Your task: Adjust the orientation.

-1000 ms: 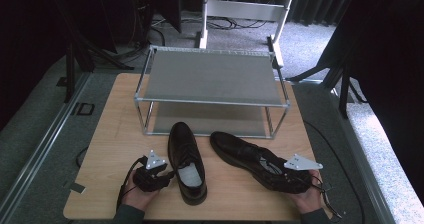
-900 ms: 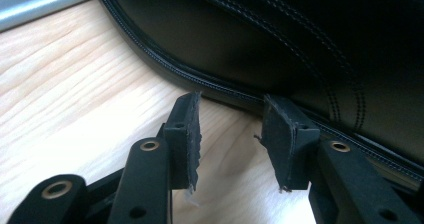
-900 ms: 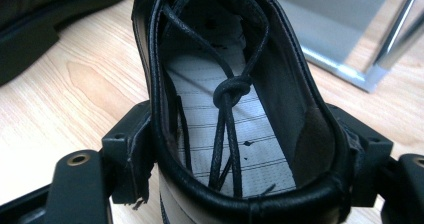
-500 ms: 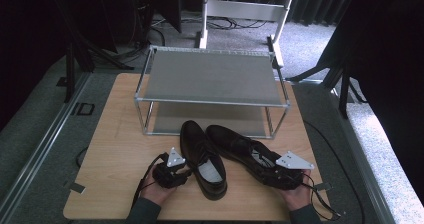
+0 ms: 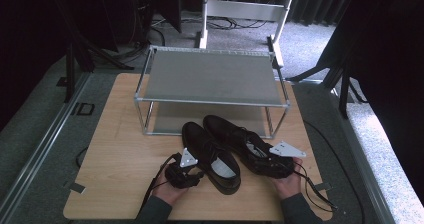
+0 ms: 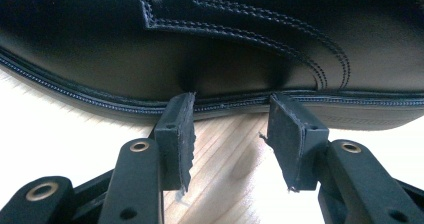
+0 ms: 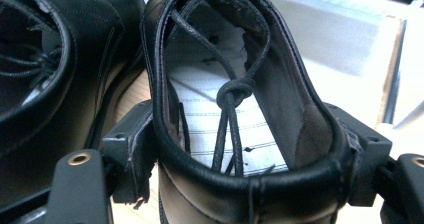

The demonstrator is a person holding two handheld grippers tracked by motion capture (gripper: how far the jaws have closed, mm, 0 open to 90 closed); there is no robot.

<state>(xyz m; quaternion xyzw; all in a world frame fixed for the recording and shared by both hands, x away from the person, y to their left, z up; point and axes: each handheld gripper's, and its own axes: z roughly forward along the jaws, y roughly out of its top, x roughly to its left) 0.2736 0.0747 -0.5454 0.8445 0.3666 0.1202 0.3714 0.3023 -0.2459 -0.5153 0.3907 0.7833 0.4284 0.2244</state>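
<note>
- Shoes: two black lace-up shoes lie side by side on the wooden surface (image 5: pixel 120 149), just in front of the two-tier metal rack (image 5: pixel 212 79), toes toward its lower shelf (image 5: pixel 210 118).
- Left shoe (image 5: pixel 210 156): it rests flat on its sole. Your left hand-held gripper (image 5: pixel 192 176) sits against its outer side near the heel; in the left gripper view the pads (image 6: pixel 175 131) stand apart and only their tips touch the welt, with bare wood between them. The jaws have just been opening, so this gripper is released and holds nothing.
- Right shoe (image 5: pixel 242 141): your right hand-held gripper (image 5: pixel 270 166) is clenched across its heel. In the right gripper view one jaw stands on each outer side of the heel collar (image 7: pixel 250 176), and a knotted lace (image 7: pixel 235 91) lies loose over the insole.
- Step in hand: judged from the layout, the pair is being brought together before the rack, ready for shelving; neither shoe is on a shelf yet.
- Next move: you would likely need a proper hold on the left shoe, since the open jaws merely nudge its side. Then guide both toes level under the upper tier.
- Caution: the loose lace may snag on the frame, and a heel-only grip may let the toe sag.
</note>
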